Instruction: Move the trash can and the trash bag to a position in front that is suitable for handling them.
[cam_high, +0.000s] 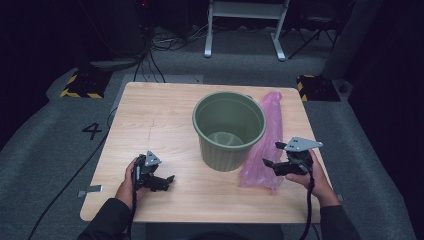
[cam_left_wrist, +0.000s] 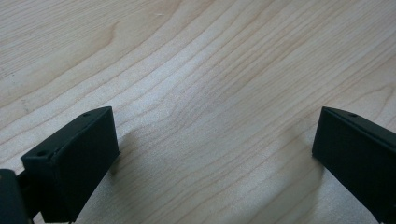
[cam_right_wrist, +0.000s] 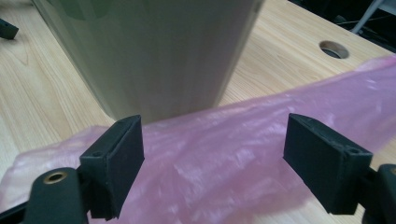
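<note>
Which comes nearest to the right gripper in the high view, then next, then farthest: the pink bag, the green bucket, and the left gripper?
From the right gripper:
1. Pink bag, lying under its open jaws along the bucket's right side.
2. Green bucket, upright mid-table, just beyond the bag.
3. Left gripper, open at the near left of the table.

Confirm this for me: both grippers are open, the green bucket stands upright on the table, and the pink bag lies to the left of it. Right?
Not quite. The pink bag lies to the right of the green bucket, beside the right gripper, as the high view shows. The rest holds: the left gripper is open too, and the bucket stands upright on the table.
</note>
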